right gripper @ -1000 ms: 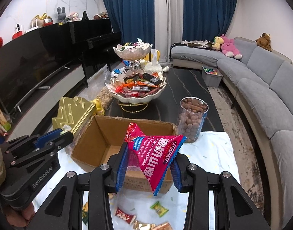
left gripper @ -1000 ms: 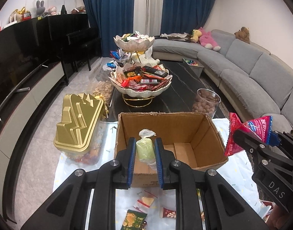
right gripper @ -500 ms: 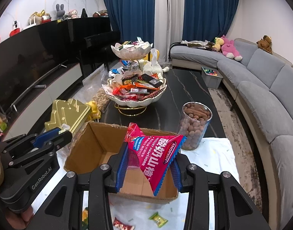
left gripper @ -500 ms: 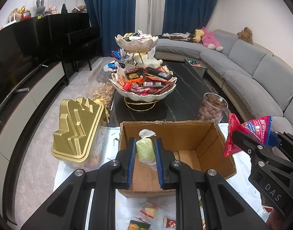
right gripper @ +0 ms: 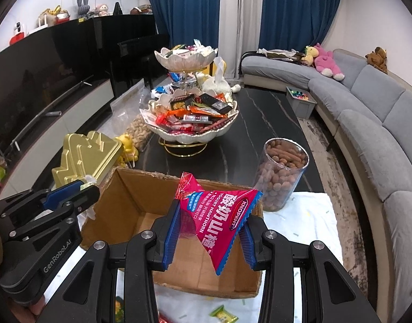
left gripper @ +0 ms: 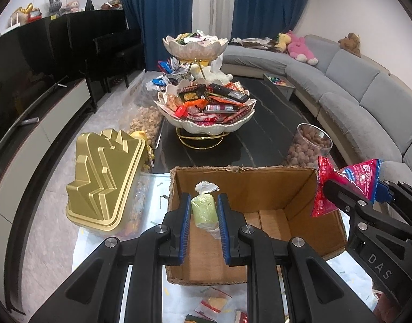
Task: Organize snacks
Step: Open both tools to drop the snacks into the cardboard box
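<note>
The left gripper (left gripper: 204,212) grips a small green snack (left gripper: 204,211) above the open cardboard box (left gripper: 259,185). The right gripper (right gripper: 210,227) clamps a pink snack bag (right gripper: 219,215) over the same box, beside a jar of nuts (right gripper: 282,173).

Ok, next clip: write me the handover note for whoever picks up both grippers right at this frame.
Left gripper: shut on a small green snack pack, held over the cardboard box.
Right gripper: shut on a red hawthorn snack bag, also above the box.
Done: both snacks picked up and brought to the box, which looks empty inside.
Left: drop both in, then collect the loose snacks on the white cloth in front of the box.
</note>
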